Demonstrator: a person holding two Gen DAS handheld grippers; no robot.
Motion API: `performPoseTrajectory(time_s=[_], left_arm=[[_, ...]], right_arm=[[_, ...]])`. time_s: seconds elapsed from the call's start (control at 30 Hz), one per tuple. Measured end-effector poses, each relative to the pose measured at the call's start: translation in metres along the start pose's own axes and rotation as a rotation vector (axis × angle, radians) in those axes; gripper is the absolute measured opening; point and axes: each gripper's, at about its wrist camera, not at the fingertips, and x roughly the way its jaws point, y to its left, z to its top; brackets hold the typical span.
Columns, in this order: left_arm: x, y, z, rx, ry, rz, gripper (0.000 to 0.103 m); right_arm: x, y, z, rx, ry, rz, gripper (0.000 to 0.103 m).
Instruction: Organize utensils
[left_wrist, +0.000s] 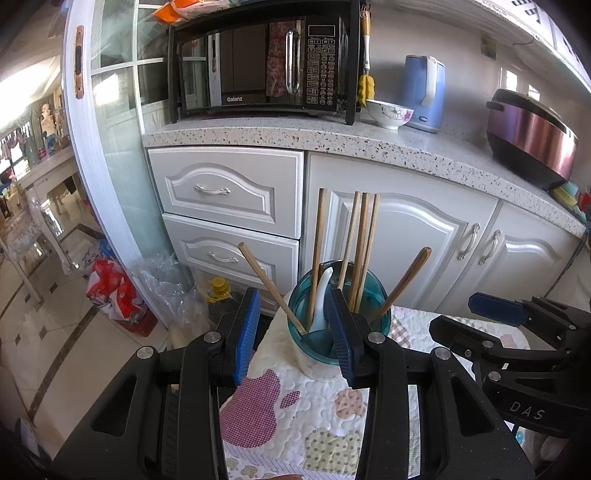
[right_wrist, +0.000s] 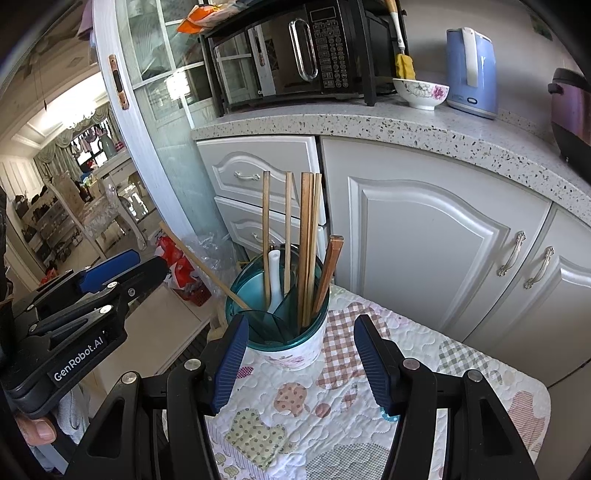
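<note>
A utensil holder (left_wrist: 317, 365) with a teal rim and white floral body stands on a quilted cloth (left_wrist: 280, 417). It holds several wooden chopsticks (left_wrist: 360, 243) and a white spoon (left_wrist: 320, 295). My left gripper (left_wrist: 293, 328) is open and empty, just in front of the holder, its right finger near the rim. In the right wrist view the holder (right_wrist: 291, 350) stands ahead of my right gripper (right_wrist: 299, 343), which is open and empty. The chopsticks (right_wrist: 306, 236) and spoon (right_wrist: 274, 273) stand inside it. Each gripper shows in the other's view: the right (left_wrist: 498, 310), the left (right_wrist: 107, 269).
White cabinets (right_wrist: 424, 236) and drawers (left_wrist: 225, 192) stand behind the cloth-covered surface. On the speckled counter (left_wrist: 332, 136) are a microwave (left_wrist: 258, 62), a floral bowl (left_wrist: 388, 112), a blue kettle (left_wrist: 423, 92) and a rice cooker (left_wrist: 532, 136). Bags (left_wrist: 110, 291) lie on the floor at left.
</note>
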Motion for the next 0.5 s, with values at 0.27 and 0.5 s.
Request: performPoseTrajectory(time_s=[0.27, 0.5], left_arm=[[0.0006, -0.0009, -0.0012, 0.001, 0.003, -0.001, 0.037], [0.0010, -0.0006, -0.0010, 0.002, 0.004, 0.001, 0.037]], right_arm=[[0.0021, 0.0023, -0.0013, -0.008, 0.008, 0.001, 0.058], [0.0038, 0.0044, -0.0015, -0.014, 0.014, 0.002, 0.058]])
